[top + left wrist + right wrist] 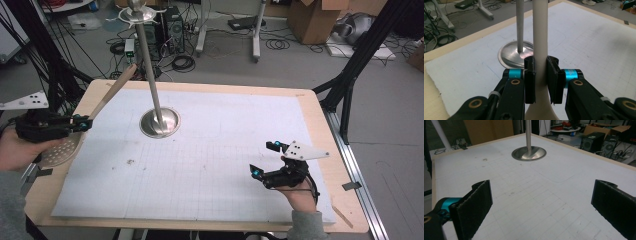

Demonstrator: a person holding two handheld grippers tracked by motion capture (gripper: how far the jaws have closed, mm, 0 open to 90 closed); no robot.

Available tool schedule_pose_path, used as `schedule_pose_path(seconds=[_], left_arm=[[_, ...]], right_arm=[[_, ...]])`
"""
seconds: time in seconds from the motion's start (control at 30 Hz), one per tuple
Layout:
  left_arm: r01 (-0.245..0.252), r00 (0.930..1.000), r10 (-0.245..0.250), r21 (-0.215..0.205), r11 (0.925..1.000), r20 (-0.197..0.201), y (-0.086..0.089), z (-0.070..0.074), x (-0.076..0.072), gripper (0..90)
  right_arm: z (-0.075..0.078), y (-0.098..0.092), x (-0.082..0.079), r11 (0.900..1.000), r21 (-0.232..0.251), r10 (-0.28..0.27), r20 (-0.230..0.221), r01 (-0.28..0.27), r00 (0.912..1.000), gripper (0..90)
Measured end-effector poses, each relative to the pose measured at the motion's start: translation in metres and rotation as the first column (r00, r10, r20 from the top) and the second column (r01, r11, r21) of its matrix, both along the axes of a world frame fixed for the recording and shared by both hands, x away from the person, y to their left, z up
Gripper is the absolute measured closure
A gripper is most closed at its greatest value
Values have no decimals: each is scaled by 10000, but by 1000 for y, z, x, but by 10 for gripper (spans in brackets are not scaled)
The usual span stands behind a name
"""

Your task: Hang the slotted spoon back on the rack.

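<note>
High view: the left gripper [84, 123] sits at the table's [310, 107] left edge, held in the person's left hand [17, 150]. Its jaws are clamped on the wooden handle of a skimmer [107, 97]. The handle's long axis runs diagonally, its free end pointing up and away toward the far side of the table, tilted to the right. The perforated metal bowl [61, 151] lies low at the near left, under the gripper. A metal stand [159, 121] with a round base and a tall pole stands on the white gridded mat [200, 160], just beside the handle's upper end. The right gripper [263, 159] hovers near the right front, jaws spread, empty.

Left gripper view: both black pads [530, 80] press the pale handle [540, 37], which rises straight up the frame; the stand's base [511, 53] lies behind.

Right gripper view: the pads [474, 206] stand wide apart over the mat [529, 195], holding nothing; the stand [529, 153] is well ahead.
</note>
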State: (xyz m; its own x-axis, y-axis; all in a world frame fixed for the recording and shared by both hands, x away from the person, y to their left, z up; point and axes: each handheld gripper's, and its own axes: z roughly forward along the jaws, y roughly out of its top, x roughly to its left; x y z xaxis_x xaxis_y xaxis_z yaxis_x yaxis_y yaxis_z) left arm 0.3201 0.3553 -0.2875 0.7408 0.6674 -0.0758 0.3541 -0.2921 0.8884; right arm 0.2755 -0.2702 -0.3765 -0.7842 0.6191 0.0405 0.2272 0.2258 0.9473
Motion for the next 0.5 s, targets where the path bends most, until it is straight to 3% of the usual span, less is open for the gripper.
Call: schedule_pose_path(seconds=[0.5], left_arm=[[-185, 9991, 205, -518, 9985, 378, 20, 25, 3, 779]], right_arm=[[1, -1, -1, 10000, 50, 50, 30, -51, 10000, 24]])
